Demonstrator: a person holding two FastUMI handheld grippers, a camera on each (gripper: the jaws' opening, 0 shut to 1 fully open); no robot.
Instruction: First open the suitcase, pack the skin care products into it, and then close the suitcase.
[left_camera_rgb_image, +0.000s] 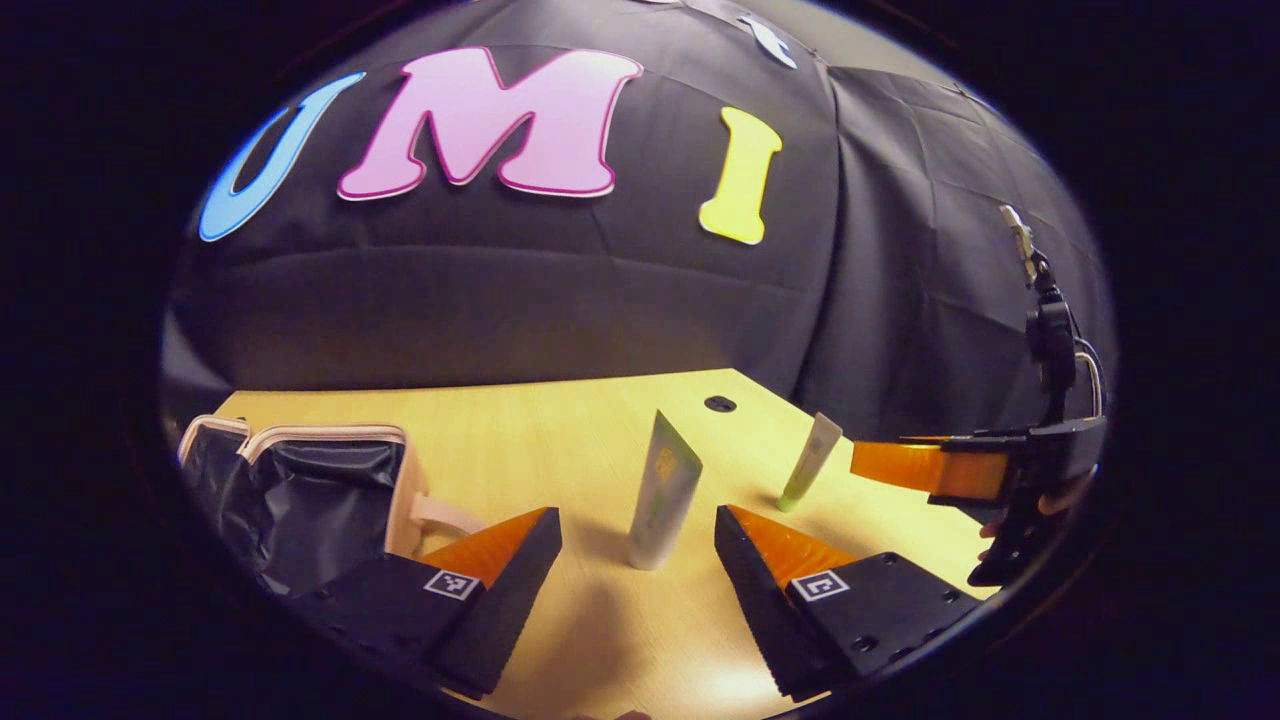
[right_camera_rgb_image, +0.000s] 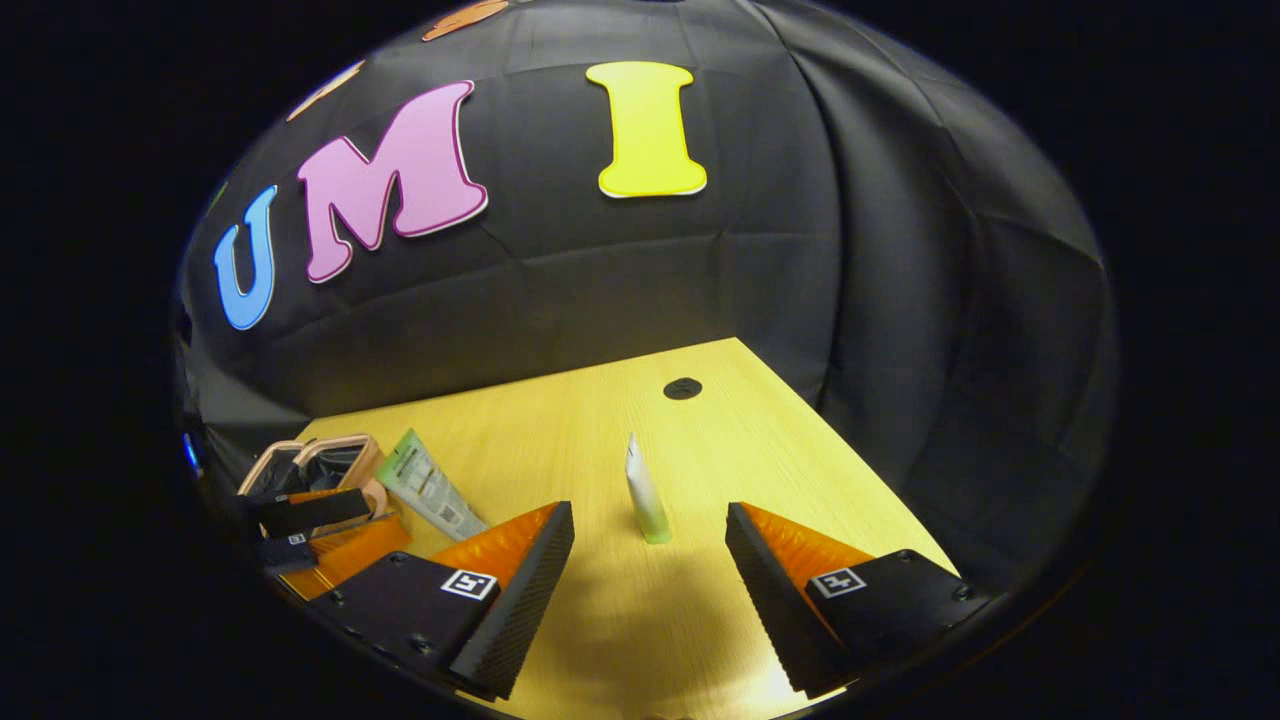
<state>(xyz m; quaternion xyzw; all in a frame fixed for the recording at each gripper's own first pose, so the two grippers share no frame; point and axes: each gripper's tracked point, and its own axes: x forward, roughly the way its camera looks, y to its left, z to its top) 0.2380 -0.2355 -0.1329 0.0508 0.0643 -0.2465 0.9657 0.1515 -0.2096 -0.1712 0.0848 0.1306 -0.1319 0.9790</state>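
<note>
Two tubes (left_camera_rgb_image: 664, 490) upright | suitcase (left_camera_rgb_image: 300, 490) left (seemingly open) | tools clear

I saw the suitcase (left_camera_rgb_image: 300, 490) lying open at the table's left, pale pink rim around a dark lining. A larger white tube (left_camera_rgb_image: 663, 490) with green print stood upright on its cap, mid-table. A slimmer white tube with a green cap (left_camera_rgb_image: 810, 462) stood cap-down too, leaning a little, off to its right and well apart from the suitcase.
</note>
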